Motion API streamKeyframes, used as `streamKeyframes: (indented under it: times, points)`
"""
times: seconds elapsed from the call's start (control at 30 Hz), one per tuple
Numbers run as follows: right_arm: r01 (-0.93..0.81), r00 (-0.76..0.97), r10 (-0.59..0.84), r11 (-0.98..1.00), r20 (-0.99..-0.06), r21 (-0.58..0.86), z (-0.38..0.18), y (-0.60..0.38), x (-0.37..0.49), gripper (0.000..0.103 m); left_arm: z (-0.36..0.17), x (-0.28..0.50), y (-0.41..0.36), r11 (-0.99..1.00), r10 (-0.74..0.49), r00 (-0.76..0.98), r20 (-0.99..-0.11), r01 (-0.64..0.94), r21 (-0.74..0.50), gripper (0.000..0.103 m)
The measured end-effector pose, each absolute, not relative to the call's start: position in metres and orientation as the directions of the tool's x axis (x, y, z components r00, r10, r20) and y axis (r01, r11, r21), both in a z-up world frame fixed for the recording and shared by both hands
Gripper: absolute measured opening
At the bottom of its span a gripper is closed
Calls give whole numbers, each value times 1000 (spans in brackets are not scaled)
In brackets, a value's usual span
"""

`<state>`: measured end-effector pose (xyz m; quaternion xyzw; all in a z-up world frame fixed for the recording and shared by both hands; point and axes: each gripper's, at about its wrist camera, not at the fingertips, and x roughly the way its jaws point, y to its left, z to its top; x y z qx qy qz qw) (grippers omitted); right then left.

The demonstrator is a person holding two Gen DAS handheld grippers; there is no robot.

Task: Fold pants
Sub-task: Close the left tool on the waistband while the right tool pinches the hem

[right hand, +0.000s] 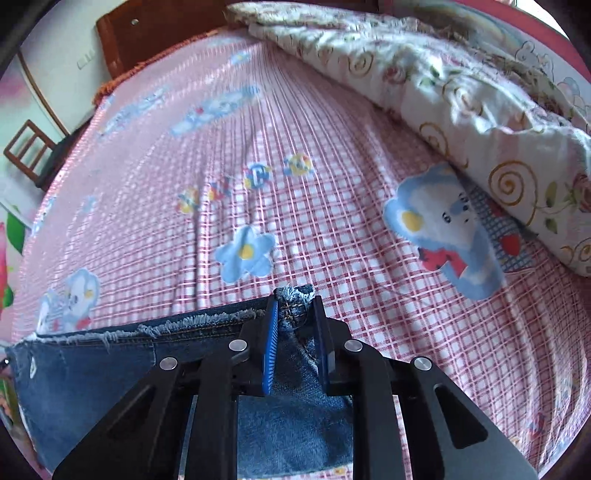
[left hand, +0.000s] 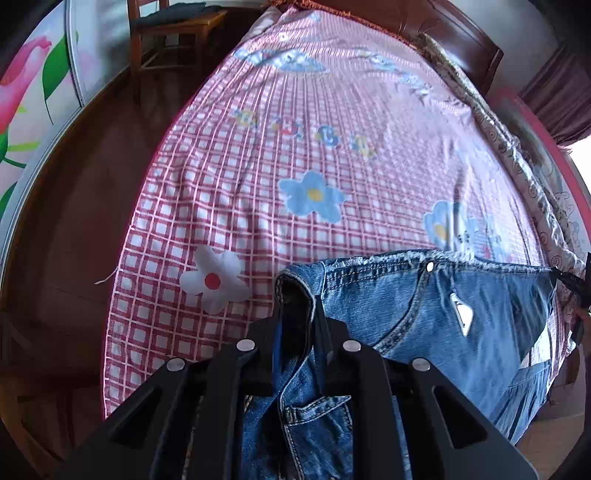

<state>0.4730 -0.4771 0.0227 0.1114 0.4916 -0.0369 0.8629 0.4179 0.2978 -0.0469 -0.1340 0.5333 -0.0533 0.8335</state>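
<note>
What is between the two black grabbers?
The jeans' frayed waistband stretches between them: the left gripper pinches one corner, the right gripper the other. Both wrist views show it.

The pants [left hand: 461, 295] are faded blue denim, coarse-woven, with a frayed, fringed edge and a shiny metal rivet. The bedsheet [left hand: 295, 110] is soft matt cloth in pink check. At two o'clock in the right wrist view lies a puffy printed cotton quilt [right hand: 461, 96]. The headboard [right hand: 155, 33] is glossy dark wood. The right gripper [right hand: 293, 325] is matt black plastic with ribbed blue pads.
</note>
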Motion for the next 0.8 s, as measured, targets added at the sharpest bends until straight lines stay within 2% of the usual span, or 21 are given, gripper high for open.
streamKeyframes:
  times: [0.17, 0.27, 0.37, 0.57, 0.67, 0.8]
  points:
    - [152, 596, 79, 966, -799, 210, 51, -481, 437, 17, -22, 395, 300, 943, -272, 516, -813, -26, -332, 13]
    - [142, 639, 94, 961, -764, 236, 65, -483, 405, 17, -5, 372, 305, 923, -311, 585, -749, -2, -384, 13]
    - [142, 680, 115, 948, -724, 285, 74, -488, 360, 17, 15, 337, 312, 884, -369, 664, -650, 34, -467, 13]
    - [185, 712, 128, 915, -691, 360, 57, -511, 266, 17, 26, 264, 321, 822, -420, 744, -519, 71, -564, 13]
    - [222, 697, 141, 890, -703, 399, 34, -521, 218, 17, 20, 221, 329, 785, -432, 768, -473, 61, -617, 13]
    - [257, 647, 153, 878, -746, 403, -8, -521, 170, 17, -13, 173, 331, 796, -414, 731, -542, 2, -605, 17]
